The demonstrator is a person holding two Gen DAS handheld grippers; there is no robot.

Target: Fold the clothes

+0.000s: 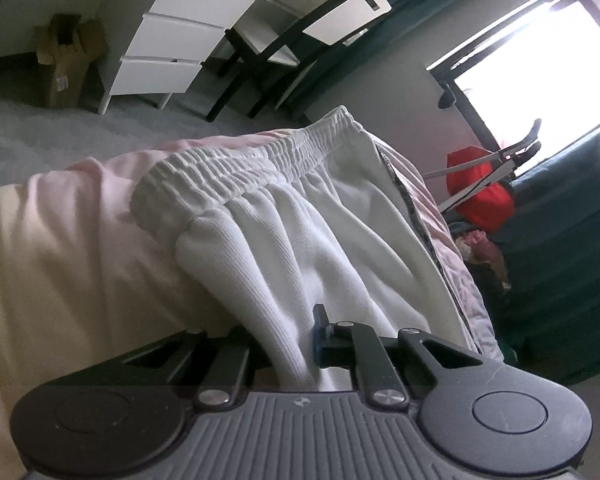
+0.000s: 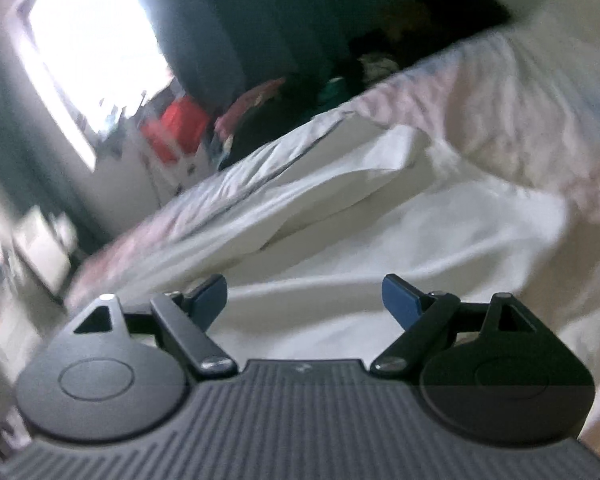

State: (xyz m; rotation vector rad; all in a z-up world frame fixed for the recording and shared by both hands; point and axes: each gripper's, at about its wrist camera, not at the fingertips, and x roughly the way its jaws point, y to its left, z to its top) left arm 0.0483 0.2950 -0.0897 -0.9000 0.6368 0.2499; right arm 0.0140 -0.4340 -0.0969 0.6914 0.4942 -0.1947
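Your left gripper [image 1: 296, 344] pointed downward at a slant, and its jaws were closed tight on a fold of the white shorts [image 1: 300, 220], so that the cloth was bunched between the two fingers. One blue pad [image 1: 321, 340] showed at the right side of the pinched cloth; the other pad was hidden behind it. Your right gripper [image 2: 304, 300] also pointed downward at a slant and was tilted to one side in its view. Its jaws stood wide apart, both blue pads [image 2: 400, 302] were bare, and nothing was between them. It hovered over the cloth without touching it.
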